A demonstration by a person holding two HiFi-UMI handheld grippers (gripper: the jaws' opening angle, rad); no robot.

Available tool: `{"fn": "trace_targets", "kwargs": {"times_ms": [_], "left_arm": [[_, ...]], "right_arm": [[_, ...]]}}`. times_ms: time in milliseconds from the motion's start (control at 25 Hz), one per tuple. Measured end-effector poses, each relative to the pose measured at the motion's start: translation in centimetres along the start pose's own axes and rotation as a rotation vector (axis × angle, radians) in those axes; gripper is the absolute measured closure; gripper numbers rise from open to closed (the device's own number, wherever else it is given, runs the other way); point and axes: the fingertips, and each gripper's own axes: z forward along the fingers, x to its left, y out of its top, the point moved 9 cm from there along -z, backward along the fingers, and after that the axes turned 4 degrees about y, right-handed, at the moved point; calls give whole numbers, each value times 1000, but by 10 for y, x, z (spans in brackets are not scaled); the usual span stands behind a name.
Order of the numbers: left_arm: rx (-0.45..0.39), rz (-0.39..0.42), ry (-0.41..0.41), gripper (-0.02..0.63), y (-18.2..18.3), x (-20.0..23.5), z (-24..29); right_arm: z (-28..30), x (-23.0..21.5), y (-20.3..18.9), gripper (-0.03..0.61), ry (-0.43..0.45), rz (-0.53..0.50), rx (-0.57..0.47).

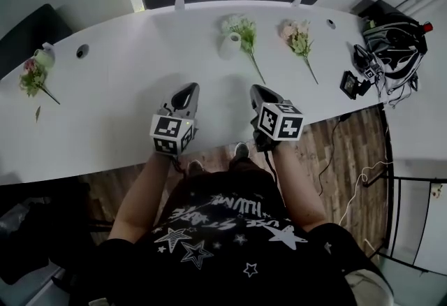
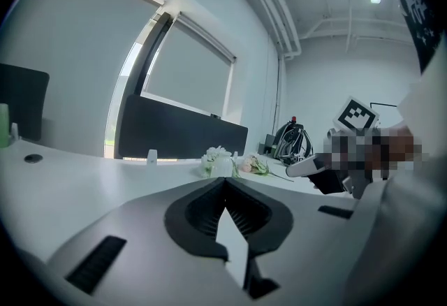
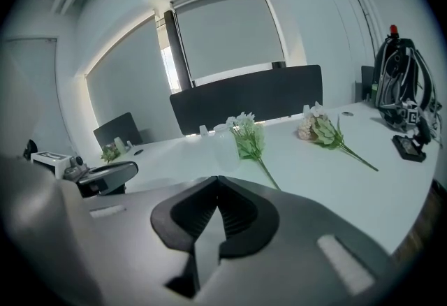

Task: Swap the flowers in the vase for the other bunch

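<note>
The left gripper [image 1: 187, 91] has its jaws pressed together with nothing in them; the right gripper [image 1: 260, 93] is the same, closed and empty; both are low over the near edge of the table [image 1: 126, 81] and point at the far edge. Just past the tip of the right gripper is the thin end of a stem; it belongs to the green and white bunch [image 1: 243, 31], which lies flat on the table. Its long line runs from the near edge toward the far edge, leaning a bit left; the flower heads are at the far end, just beside the white vase [image 1: 229, 46]. The vase looks empty to me, though I can't be sure. The pink bunch [image 1: 297, 35] lies the same way, further toward the table's right end and apart from the vase. I think the right gripper is the nearer one for both bunches; it would have to open first, then close across a stem.
</note>
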Motion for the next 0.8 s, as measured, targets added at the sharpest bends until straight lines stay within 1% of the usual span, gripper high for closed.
{"fn": "trace_targets", "kwargs": {"times_ms": [200, 400, 600, 800], "left_arm": [[-3, 38, 9, 606, -1, -5, 1], [14, 32, 80, 606, -1, -12, 10], [12, 12, 157, 606, 0, -37, 37], [9, -8, 227, 606, 3, -73, 73]], "right_arm": [[9, 1, 3, 575, 37, -15, -7], [20, -12, 9, 575, 100, -58, 5], [27, -50, 23, 575, 153, -91, 17], [30, -103, 42, 575, 171, -128, 24]]}}
